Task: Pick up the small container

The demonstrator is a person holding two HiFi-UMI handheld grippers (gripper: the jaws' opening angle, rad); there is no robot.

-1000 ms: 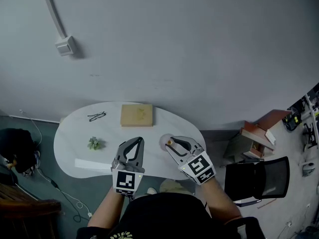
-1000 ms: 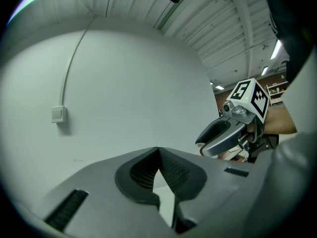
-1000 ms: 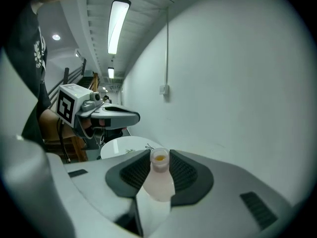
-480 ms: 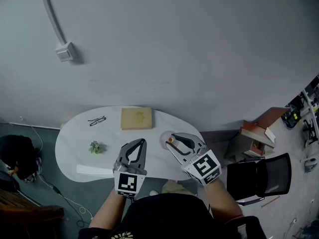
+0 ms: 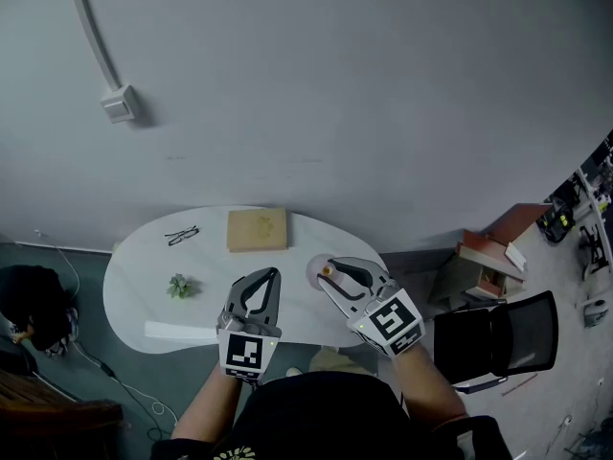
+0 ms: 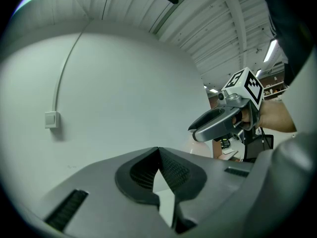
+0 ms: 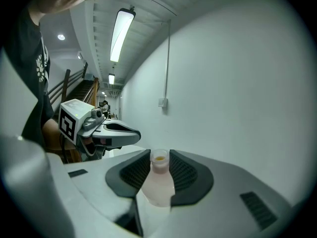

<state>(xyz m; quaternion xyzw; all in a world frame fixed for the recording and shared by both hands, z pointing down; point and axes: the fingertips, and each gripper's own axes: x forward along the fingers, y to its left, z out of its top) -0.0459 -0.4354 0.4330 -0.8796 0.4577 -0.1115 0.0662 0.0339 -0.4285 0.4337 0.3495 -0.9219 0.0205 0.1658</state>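
Observation:
The small container [image 7: 159, 158], a pale translucent cup with something yellow inside, sits upright between the ribbed pads of my right gripper [image 7: 159, 155], which is shut on it. In the head view the right gripper [image 5: 329, 270] holds the small container [image 5: 327, 270] above the right part of the white table [image 5: 134, 271], over a pale round disc [image 5: 314, 276]. My left gripper [image 5: 273, 274] hovers to the left of it, over the table's front. Its jaw tips meet with nothing between them [image 6: 158, 150]. From the left gripper view the right gripper [image 6: 195, 131] shows at the right.
On the table lie a tan flat block [image 5: 257, 229], a pair of glasses [image 5: 181, 235], a small green plant [image 5: 179, 286] and a white strip [image 5: 180, 332]. A black chair [image 5: 493, 338] and a brown box [image 5: 484, 262] stand to the right. A dark bag [image 5: 34, 305] lies on the floor at left.
Both grippers have stayed almost where they were, the right one still shut on the container. Only the head view has shifted slightly.

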